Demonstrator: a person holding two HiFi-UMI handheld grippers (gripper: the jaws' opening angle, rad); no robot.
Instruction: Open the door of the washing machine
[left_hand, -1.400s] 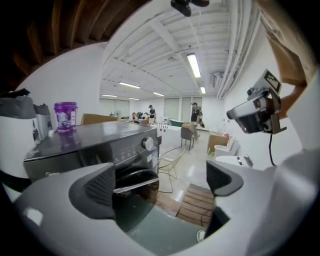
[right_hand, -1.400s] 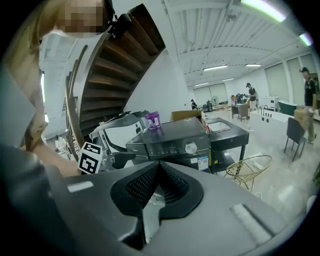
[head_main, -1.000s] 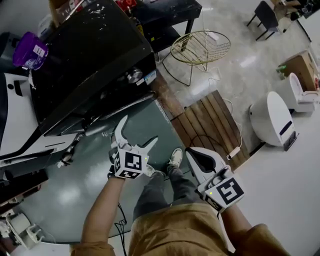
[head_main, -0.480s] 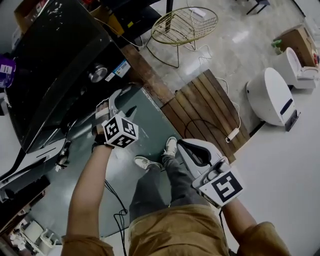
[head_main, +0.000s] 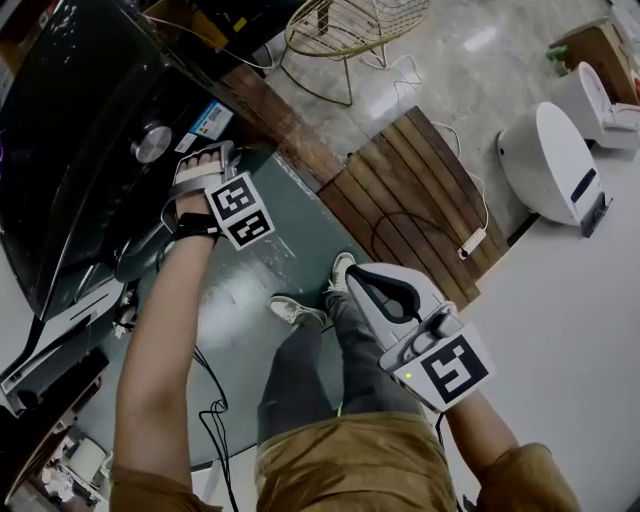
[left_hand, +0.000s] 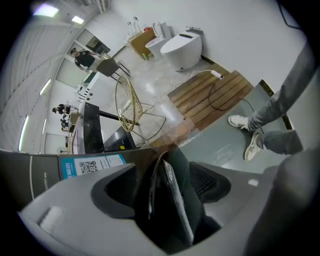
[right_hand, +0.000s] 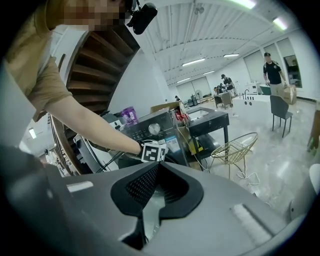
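The left tongs (head_main: 205, 160) are pressed against the front of the washing machine (head_main: 80, 130), just below its round dial (head_main: 152, 142) and blue label (head_main: 207, 118). Their jaws have just been closing from wide apart, and in the left gripper view the dark, shiny-rimmed door edge (left_hand: 175, 200) is seen standing between them, apparently gripped. A second ago these tongs were held open above the floor, clear of the machine; since then they have been lowered and rolled onto the door. The grasp is judged to be made, so a pull outward is all that remains; the door itself is still shut.

The right tongs (head_main: 350, 275) are held out in front of the machine, jaws together and holding nothing, a little lower than before.

Below the machine's front a grey-green mat (head_main: 250, 270) is laid, on which the person's shoes (head_main: 295, 312) are planted. Beyond the mat, away from the machine, a slatted wooden platform (head_main: 410, 190) with a power strip (head_main: 472, 242) is seen, then a gold wire chair (head_main: 340, 30) and white toilets (head_main: 550, 160) on a pale glossy floor.
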